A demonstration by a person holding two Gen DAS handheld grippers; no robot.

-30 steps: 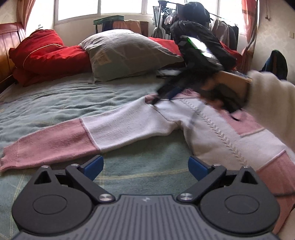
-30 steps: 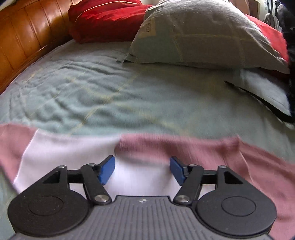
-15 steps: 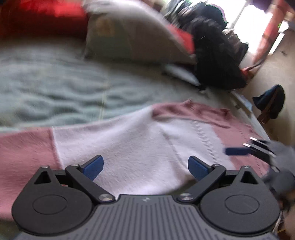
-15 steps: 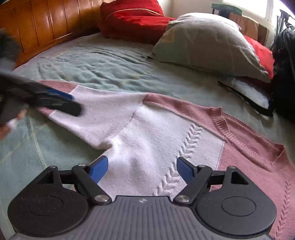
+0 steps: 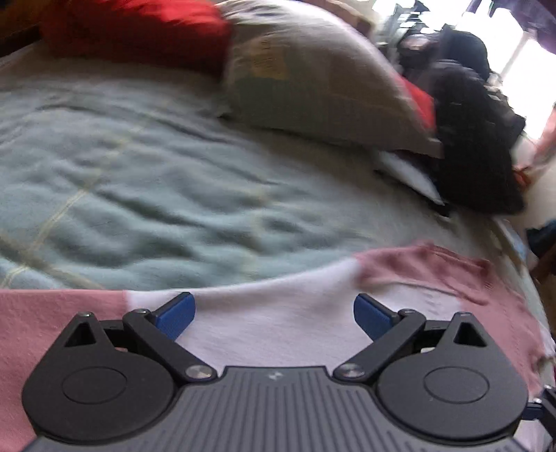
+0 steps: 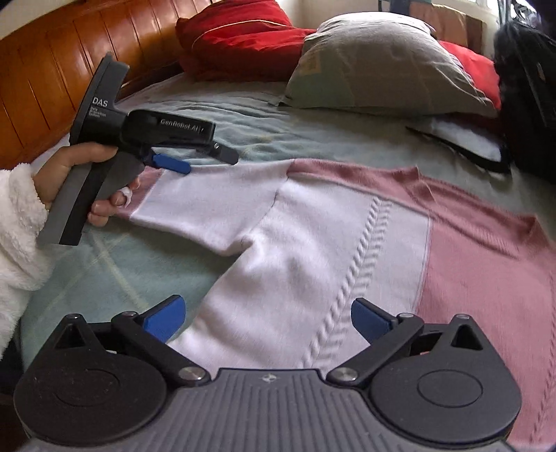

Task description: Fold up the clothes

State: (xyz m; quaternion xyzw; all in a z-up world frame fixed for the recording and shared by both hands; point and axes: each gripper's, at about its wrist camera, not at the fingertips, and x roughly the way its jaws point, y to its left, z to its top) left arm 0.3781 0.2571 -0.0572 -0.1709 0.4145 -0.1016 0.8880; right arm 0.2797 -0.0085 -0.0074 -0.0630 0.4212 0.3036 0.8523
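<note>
Right wrist view is showing the pink-and-white knitted sweater lying flat on the pale green blanket-covered bed, its white sleeve stretching out toward the wooden headboard. The right gripper is hovering over the sweater's white front panel with its blue-tipped jaws opening and standing wide apart; the cloth is lying below the gap, and no pad is pressing on it. Further along the sweater's sleeve, a hand in a fluffy white cuff is holding the left gripper over the seam where the sleeve turns from white to pink.

In the left wrist view, the left gripper is showing its jaws spread wide above that same sleeve, with nothing pinched between them. Beyond the sweater, a grey-green pillow and a red cushion are resting near the headboard end, and a black bag is sitting just beside the pillow.
</note>
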